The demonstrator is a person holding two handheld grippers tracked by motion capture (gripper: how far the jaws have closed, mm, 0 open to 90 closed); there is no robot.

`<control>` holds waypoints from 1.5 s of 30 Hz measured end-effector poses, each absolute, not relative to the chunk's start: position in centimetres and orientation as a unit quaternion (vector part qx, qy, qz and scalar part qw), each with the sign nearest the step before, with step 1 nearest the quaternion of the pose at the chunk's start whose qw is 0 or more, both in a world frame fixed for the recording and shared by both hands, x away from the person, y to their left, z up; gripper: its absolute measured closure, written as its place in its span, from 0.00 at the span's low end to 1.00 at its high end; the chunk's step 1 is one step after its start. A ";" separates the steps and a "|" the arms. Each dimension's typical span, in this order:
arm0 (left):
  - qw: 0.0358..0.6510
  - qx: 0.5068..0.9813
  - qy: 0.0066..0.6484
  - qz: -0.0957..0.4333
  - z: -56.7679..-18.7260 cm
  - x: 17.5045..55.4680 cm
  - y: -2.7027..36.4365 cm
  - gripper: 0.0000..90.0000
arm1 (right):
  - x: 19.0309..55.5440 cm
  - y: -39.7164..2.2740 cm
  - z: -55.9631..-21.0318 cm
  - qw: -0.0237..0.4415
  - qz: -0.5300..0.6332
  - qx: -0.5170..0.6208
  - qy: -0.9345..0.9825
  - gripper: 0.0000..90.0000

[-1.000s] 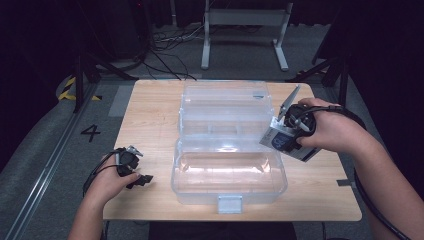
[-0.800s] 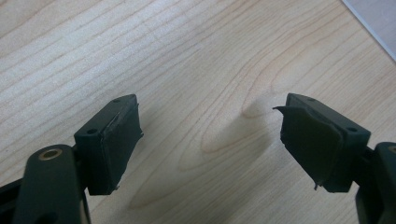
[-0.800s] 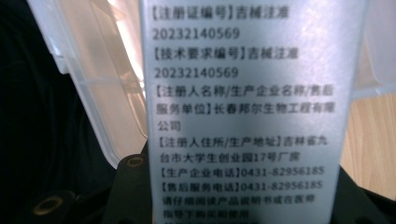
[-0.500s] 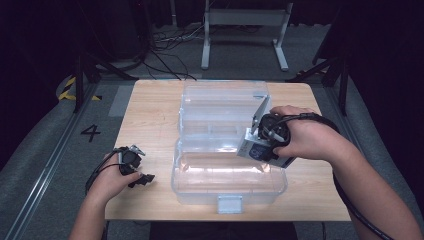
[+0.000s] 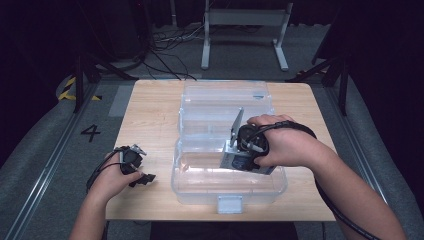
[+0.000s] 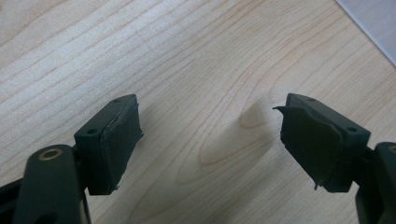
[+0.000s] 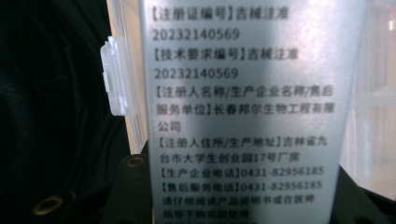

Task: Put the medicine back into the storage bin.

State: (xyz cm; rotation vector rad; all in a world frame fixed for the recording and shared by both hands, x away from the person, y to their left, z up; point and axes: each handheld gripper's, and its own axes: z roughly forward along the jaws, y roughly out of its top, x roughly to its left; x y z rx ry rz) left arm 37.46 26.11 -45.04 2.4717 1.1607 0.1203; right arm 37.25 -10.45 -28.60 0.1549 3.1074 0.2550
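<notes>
right gripper (image 5: 240, 159) was clamped on a flat silver packet (image 7: 247, 107) printed with black text, its jaws pressed on the packet's 2 sides. it held that packet over the near half of the open clear plastic box (image 5: 200, 180), which sat in the middle of the table with its lid laid back and a white latch (image 5: 229, 203) at the front edge. left gripper (image 6: 210, 140) rested with its jaws apart and nothing between them, on the light wooden table (image 5: 150, 110), well left of the box. grey floor (image 5: 45, 150) carried a painted 4 (image 5: 91, 132), black cables and a white stand leg (image 5: 205, 45) in the dark room beyond.
</notes>
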 end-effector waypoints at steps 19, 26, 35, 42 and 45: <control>0.204 0.888 0.409 0.047 -45.0 37.5 26.2 0.23 | 36.9 -6.9 -33.5 0.004 0.067 0.018 0.998 0.63; 0.204 0.889 0.408 0.046 -45.0 37.5 26.2 0.23 | 36.9 -6.1 -35.5 0.001 0.059 0.010 0.998 0.63; 0.204 0.887 0.413 0.043 -45.0 37.4 26.3 0.23 | 36.8 -5.2 -38.2 -0.004 0.043 0.007 0.999 0.63; 0.204 0.887 0.411 0.046 -45.0 37.5 26.3 0.23 | 36.7 -4.8 -39.6 -0.008 0.040 0.009 0.999 0.63; 0.204 0.888 0.410 0.045 -45.0 37.5 26.3 0.23 | 36.7 -4.8 -40.1 -0.012 0.037 0.010 0.999 0.63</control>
